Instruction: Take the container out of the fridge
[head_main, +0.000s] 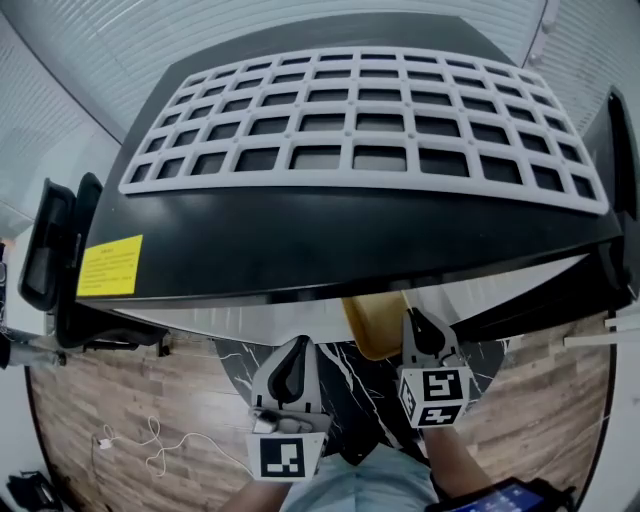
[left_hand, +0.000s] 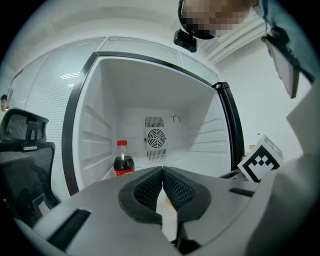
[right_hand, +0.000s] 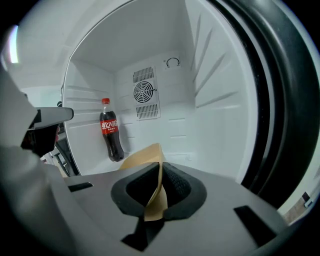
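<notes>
**Step in hand:** withdrawal. The tan kraft-paper container (right_hand: 141, 156) sits at the mouth of the black, white-lined fridge (head_main: 330, 255), low in its open front.

**Right gripper** (right_hand: 161, 169): jaws closed on the container's thin rim.

**Left gripper** (left_hand: 162, 172): jaws pressed together, apparently gripping nothing, near the other gripper.

**Next move, judged:** draw the container clear of the doorway and keep it level, since a paper rim may buckle.

**Contents:**
- Container: interior not visible.
- Fridge: one dark cola bottle with red cap (right_hand: 111, 132), upright at the left rear.

You've got wood-plank floor (head_main: 110, 390) with a white cable (head_main: 150, 440) on it, black office chair (head_main: 45, 250) left, white wall (left_hand: 255, 95).
</notes>
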